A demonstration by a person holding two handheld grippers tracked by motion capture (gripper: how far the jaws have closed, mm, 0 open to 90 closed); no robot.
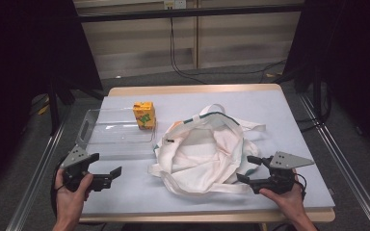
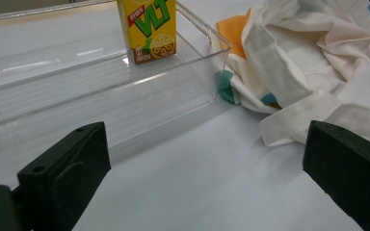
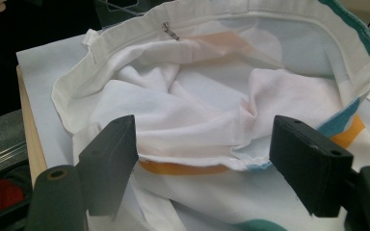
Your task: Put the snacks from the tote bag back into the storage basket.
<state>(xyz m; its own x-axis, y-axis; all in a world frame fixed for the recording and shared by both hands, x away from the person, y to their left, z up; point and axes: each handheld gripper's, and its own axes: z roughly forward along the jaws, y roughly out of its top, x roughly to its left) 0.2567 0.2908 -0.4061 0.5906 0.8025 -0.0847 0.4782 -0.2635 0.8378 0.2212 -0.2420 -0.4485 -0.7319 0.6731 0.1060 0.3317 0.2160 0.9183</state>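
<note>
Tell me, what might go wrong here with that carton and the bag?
1. The carton stands upright in a corner of the clear tray; a clumsy reach by the open left gripper could tip it over.
2. The bag is limp and crumpled, its mouth half collapsed; the open right gripper might pinch just one layer, and the opening could sag shut.
</note>
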